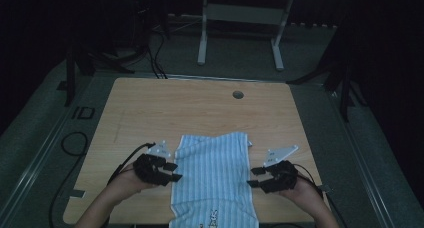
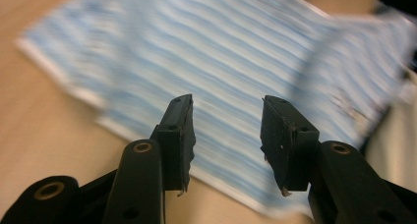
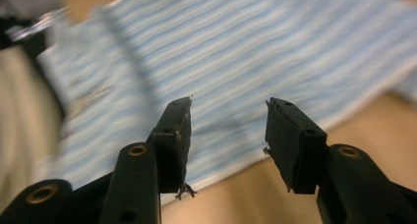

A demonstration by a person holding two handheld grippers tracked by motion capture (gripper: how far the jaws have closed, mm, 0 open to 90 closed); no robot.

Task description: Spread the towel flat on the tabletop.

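Striped towel between both grippers' parted fingers, untouched.

- A light blue and white striped towel lies flat on the wooden table, folded into a long panel.
- It sits midway between the table's left and right edges, at the near edge (its near end reaches that edge).
- A small printed figure, too tiny to identify, marks that near end.
- The far right corner is slightly rumpled.
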